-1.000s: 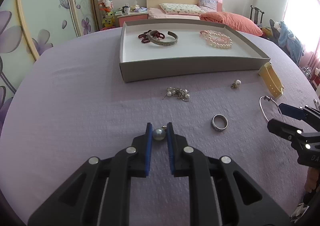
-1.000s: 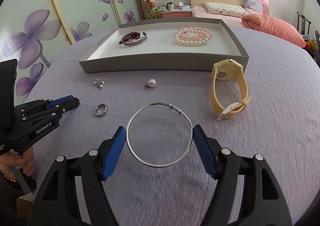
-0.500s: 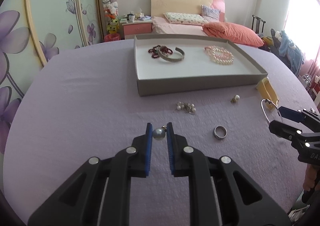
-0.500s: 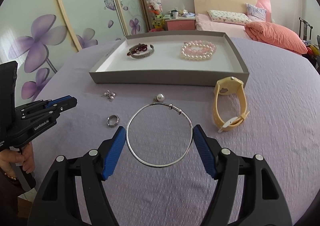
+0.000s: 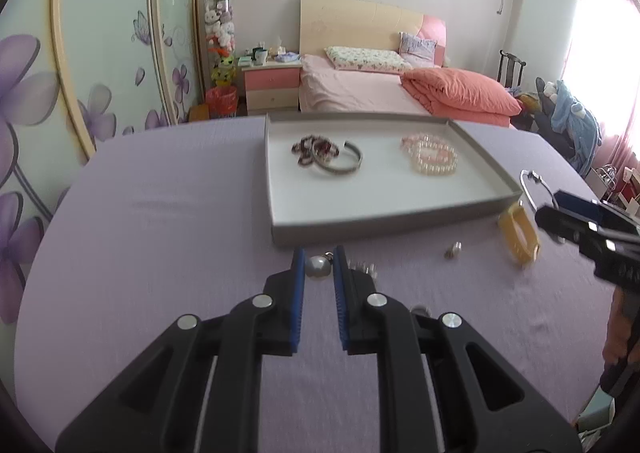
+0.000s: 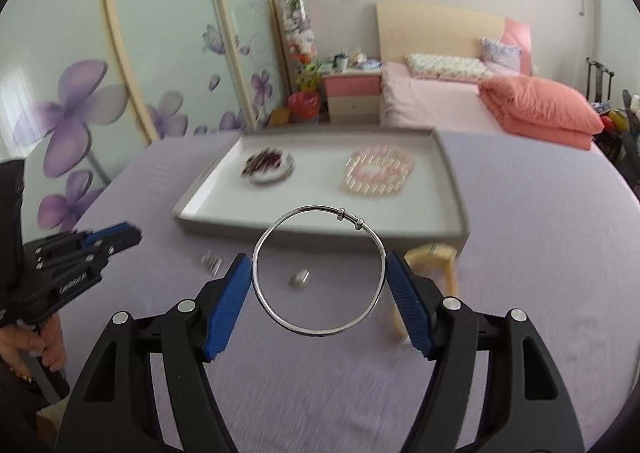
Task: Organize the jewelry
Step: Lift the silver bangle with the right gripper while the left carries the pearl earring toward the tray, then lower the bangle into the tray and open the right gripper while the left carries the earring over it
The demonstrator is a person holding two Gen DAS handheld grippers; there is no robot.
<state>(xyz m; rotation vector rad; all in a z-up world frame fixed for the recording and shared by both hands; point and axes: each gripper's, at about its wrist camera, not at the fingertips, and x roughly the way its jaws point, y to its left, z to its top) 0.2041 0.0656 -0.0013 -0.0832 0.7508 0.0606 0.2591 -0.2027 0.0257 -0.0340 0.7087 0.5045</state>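
Observation:
My left gripper is shut on a grey pearl earring, held above the purple tablecloth just in front of the grey tray. Between the blue pads of my right gripper sits a thin silver bangle, gripped across its width and lifted off the cloth. Inside the tray lie a dark red bead bracelet, a silver cuff and a pink pearl bracelet. On the cloth rest a yellow watch, a pearl earring and a small pearl cluster.
The table is round and draped in purple cloth. Behind it stand a bed with pink bedding, a pink nightstand and flowered wardrobe doors. A person's hand holds the left gripper's handle.
Both grippers have risen off the table with their pieces still gripped, the pearl earring in the left and the bangle in the right. The tray now sits closer ahead in both views.

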